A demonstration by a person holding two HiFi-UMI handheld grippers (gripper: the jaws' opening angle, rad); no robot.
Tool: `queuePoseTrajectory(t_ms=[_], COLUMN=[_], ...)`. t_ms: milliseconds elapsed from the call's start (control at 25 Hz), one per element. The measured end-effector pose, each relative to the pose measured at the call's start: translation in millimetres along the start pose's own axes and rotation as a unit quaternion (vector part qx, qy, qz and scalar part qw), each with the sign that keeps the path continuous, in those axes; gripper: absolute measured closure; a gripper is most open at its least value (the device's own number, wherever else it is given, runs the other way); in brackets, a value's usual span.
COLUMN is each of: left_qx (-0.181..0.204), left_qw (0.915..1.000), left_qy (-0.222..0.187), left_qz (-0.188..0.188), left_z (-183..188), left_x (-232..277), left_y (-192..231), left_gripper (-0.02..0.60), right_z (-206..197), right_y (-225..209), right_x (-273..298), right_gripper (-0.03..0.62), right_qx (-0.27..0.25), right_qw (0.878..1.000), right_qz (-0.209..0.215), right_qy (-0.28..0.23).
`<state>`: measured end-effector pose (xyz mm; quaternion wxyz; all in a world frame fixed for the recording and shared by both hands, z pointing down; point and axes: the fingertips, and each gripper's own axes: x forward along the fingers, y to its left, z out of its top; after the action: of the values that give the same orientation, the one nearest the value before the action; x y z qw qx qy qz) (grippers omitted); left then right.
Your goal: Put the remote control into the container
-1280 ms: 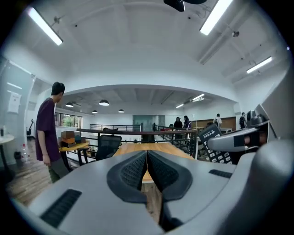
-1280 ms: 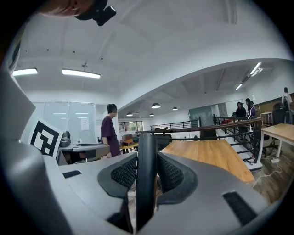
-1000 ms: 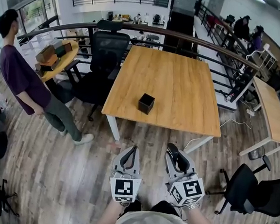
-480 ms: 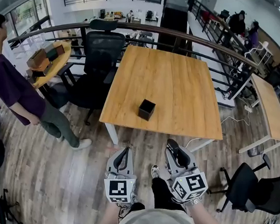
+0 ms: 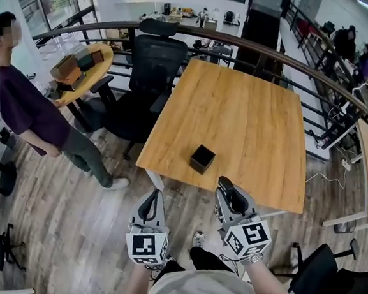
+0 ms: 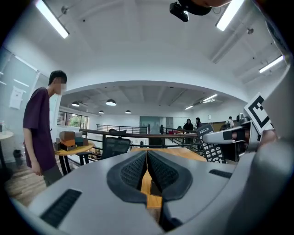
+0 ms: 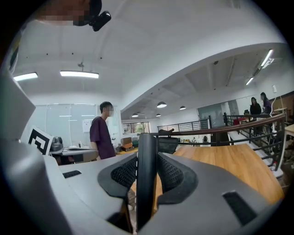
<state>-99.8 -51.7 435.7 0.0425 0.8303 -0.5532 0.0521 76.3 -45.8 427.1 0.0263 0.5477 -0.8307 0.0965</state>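
Note:
A small black open-topped container [image 5: 202, 159] stands near the front edge of the wooden table [image 5: 244, 106]. My right gripper [image 5: 226, 185] is shut on the black remote control [image 5: 229, 193], which points forward and reaches just past the table's near edge. In the right gripper view the remote [image 7: 146, 174] shows edge-on between the pads. From the left gripper view its button face [image 6: 212, 148] is visible to the right. My left gripper [image 5: 151, 198] is shut with nothing in it and hangs over the floor, left of the container. Its pads [image 6: 133, 167] meet.
A person in a purple shirt [image 5: 27, 105] stands on the wooden floor at the left. A black office chair [image 5: 154, 66] sits at the table's far left corner. A round table with boxes [image 5: 81, 66] is behind it. A railing [image 5: 225, 34] runs past the table's far side.
Both grippers and the head view have come closer to the table. The container now lies just ahead of the right gripper. The right gripper still holds the remote.

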Motion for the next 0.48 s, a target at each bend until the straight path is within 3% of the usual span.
queuePoseTrajectory(t_ms=[160, 280, 480], left_qx=[0.012, 0.009, 0.029], left_qw=[0.9997, 0.9999, 0.9995], left_qy=[-0.022, -0.005, -0.002], left_qz=[0.005, -0.003, -0.013], left_z=[14.7, 14.3, 21.0], left_x=[43.3, 71.6, 128.4], left_y=[-31.9, -47.3, -38.1], left_gripper=[0.568, 0.568, 0.568], right_z=[4.6, 13.9, 14.2], right_y=[-54.3, -75.3, -94.6], right_x=[27.2, 46.6, 90.2], right_gripper=[0.461, 0.461, 0.461], right_qx=[0.013, 0.015, 0.017], right_qw=[1.0, 1.0, 1.0], right_qz=[0.008, 0.016, 0.024], right_qy=[0.002, 0.0, 0.0])
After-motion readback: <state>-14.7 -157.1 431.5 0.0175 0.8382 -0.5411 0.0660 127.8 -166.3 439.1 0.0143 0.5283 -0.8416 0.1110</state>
